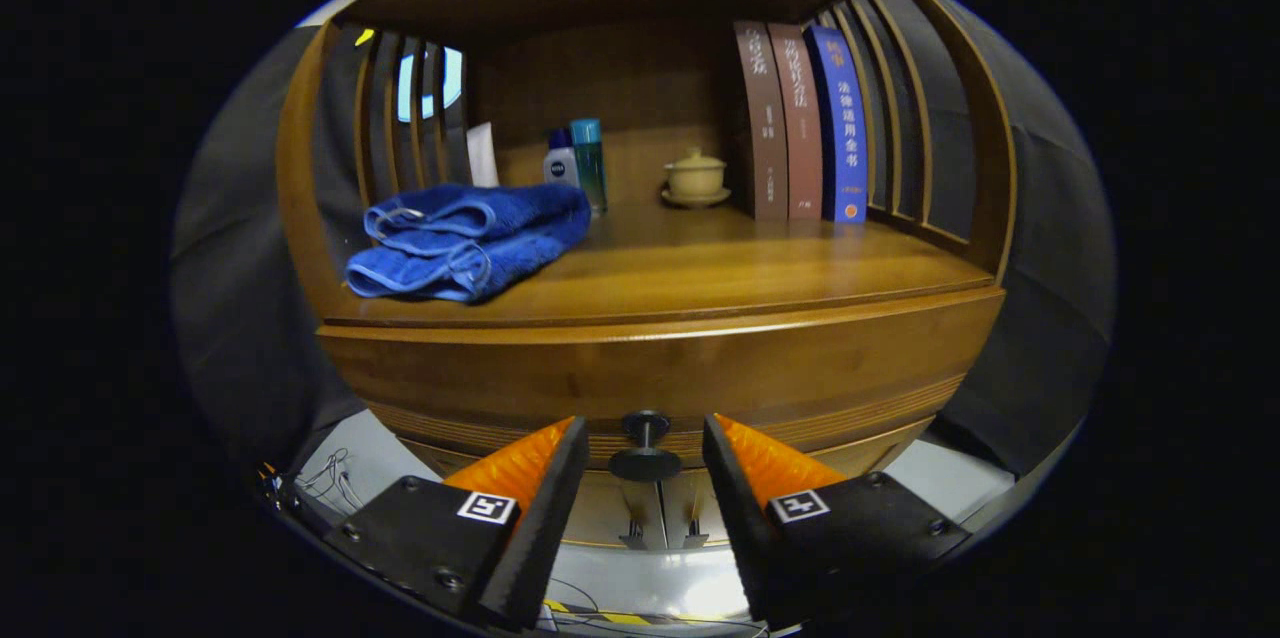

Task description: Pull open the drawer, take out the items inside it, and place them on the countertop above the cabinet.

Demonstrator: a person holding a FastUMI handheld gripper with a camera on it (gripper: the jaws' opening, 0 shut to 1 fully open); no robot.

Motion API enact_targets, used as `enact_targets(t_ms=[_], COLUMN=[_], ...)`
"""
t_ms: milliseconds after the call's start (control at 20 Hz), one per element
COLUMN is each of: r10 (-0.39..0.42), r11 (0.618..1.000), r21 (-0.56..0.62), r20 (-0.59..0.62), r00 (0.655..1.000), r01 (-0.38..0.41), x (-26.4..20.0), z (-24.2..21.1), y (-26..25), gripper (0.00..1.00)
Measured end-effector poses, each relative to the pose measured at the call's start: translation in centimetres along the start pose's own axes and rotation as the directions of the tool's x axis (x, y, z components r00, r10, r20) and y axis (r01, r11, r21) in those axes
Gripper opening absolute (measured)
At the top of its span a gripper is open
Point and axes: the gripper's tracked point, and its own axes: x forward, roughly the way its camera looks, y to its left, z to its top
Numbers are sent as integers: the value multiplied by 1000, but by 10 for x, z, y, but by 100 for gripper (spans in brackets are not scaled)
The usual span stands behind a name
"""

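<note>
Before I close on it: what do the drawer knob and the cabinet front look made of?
The drawer knob looks like dark metal or hard plastic with a smooth, slightly glossy finish; I can't tell which. The cabinet front looks like varnished wood: warm brown, visible grain, soft sheen. The gripper is open, its jaws on either side of the knob, not touching it.

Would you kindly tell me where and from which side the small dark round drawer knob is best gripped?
Grip the dark round knob behind its disc, on the thin stem, coming straight from the front: it juts toward the open gripper, whose fingers flank it, not yet touching.
</note>
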Motion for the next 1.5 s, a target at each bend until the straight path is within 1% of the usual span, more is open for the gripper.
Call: enact_targets(t_ms=[50, 150, 200, 250, 300, 350, 400, 650, 800, 1250, 1500], r10=[-10, -16, -24, -23, -23, -26, -25, -20, -24, -23, -32], r11=[1000, 1000, 1000, 1000, 1000, 999, 999, 1000, 1000, 999, 999], r21=[-1, -3, -4, -11, -21, -27, -31, -7, -18, 24, 28], r20=[-20, -64, -38, -50, -52, -60, -66, -94, -104, -189, -228], r00=[1000, 998, 999, 998, 998, 998, 997, 995, 994, 982, 973], r01=[10, 16, 24, 23, 22, 24, 23, 20, 22, 28, 40], x=[11, 14, 16, 16, 10, 6, 15, 5, -18, -103, -137], z=[-7, -16, -11, -15, -12, -9, -14, -19, -29, -69, -87], y=[0, 0, -1, -1, 0, -2, -1, -1, -2, 0, 0], gripper=[75, 55, 51, 48, 40, 35, 30, 30, 30, 30, 29])
